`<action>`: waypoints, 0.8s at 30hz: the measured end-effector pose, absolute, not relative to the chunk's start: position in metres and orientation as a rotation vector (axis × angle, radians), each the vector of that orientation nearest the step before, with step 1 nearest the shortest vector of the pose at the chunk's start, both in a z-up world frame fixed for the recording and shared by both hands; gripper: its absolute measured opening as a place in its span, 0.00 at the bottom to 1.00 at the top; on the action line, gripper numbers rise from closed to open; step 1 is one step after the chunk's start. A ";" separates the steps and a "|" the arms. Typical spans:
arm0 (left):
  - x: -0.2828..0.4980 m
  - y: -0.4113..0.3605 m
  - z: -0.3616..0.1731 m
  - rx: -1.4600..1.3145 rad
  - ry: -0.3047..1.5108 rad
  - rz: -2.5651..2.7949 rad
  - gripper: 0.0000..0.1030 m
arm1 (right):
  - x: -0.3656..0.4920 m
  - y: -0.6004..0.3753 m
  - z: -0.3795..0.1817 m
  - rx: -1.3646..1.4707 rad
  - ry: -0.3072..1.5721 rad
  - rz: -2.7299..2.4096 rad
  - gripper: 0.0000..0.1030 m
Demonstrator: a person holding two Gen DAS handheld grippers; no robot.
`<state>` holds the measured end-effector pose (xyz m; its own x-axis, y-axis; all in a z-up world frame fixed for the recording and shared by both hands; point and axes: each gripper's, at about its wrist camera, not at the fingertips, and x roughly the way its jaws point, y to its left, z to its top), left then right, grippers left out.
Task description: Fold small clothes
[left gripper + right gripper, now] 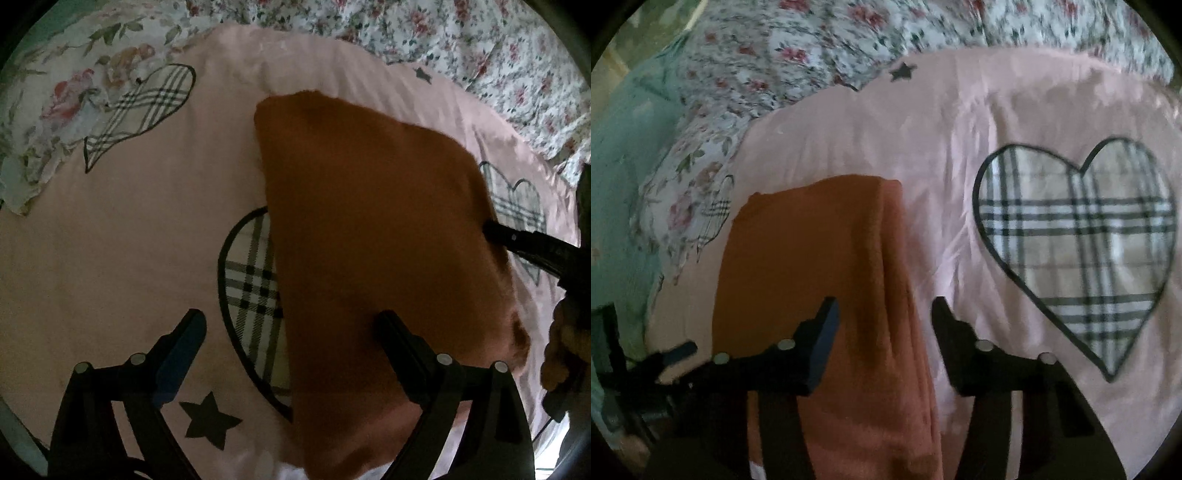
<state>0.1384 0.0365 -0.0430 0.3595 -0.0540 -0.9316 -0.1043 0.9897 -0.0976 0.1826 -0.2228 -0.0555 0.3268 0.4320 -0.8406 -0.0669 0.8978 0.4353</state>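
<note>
Both grippers point down at a pink sheet [960, 155]. An orange cloth [820, 258] lies under the parted jaws of the right gripper [884, 321], unpinched; the left gripper [291, 332], jaws wide, straddles its edge.

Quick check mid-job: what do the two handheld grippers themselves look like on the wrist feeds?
Both are black. The left gripper and the right gripper each have two angular fingers on linkage bars with round silver pivot pins. One finger of each carries a blue pad. No sleeves are visible.
</note>
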 end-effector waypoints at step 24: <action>0.104 0.023 -0.024 -0.061 1.147 0.013 0.90 | 0.120 -0.223 0.000 0.273 1.119 0.371 0.44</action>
<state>0.1043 0.0235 -0.0239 0.4116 -0.0212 -0.9111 -0.0414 0.9983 -0.0420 0.1202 -0.2229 -0.0004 0.3855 0.4219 -0.8206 -0.1516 0.9062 0.3948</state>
